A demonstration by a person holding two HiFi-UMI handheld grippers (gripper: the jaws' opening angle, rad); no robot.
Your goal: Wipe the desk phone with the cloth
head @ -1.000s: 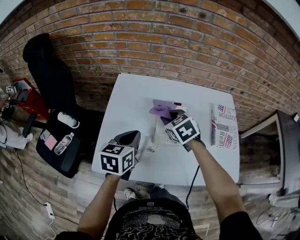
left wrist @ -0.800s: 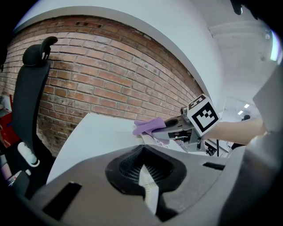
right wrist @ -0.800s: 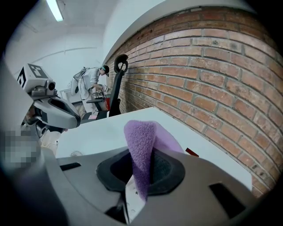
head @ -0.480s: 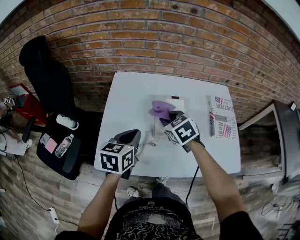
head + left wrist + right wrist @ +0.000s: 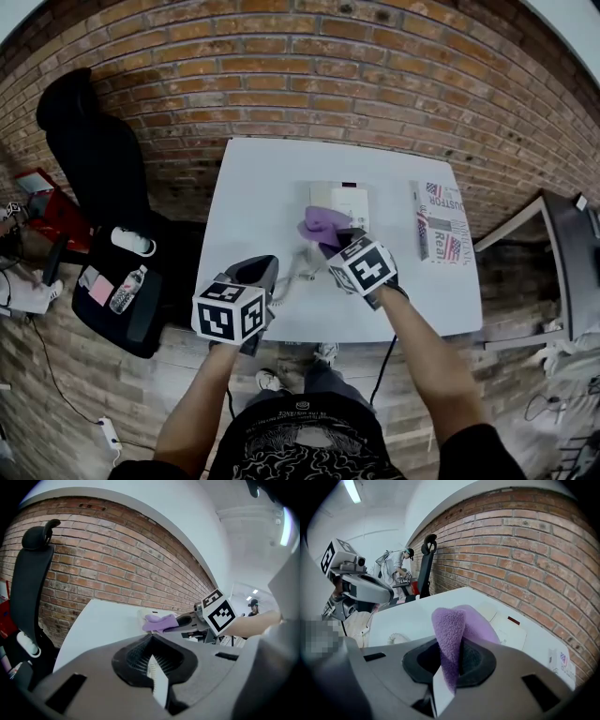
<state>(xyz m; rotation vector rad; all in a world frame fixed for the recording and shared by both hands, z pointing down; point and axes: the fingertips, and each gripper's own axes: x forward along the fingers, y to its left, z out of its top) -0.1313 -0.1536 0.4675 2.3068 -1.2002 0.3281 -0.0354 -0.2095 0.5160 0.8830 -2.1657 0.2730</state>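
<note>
One white tabletop [image 5: 253, 216], against brick wall. On far middle of it, desk phone [image 5: 345, 201]. Just over phone's near edge, purple cloth [image 5: 323, 225], clamped between fingers of right gripper [image 5: 339, 240]. Likely risk: sliding of unheld phone under wipe, or snagging on coiled cord [image 5: 292, 272]. Right arm stretched forward. Left gripper [image 5: 255, 279] back at near edge, fingers together, empty.

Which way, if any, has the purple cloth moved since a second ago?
Yes: toward the person. The right gripper has drawn the cloth back along the desk phone, whose far end now lies uncovered.
</note>
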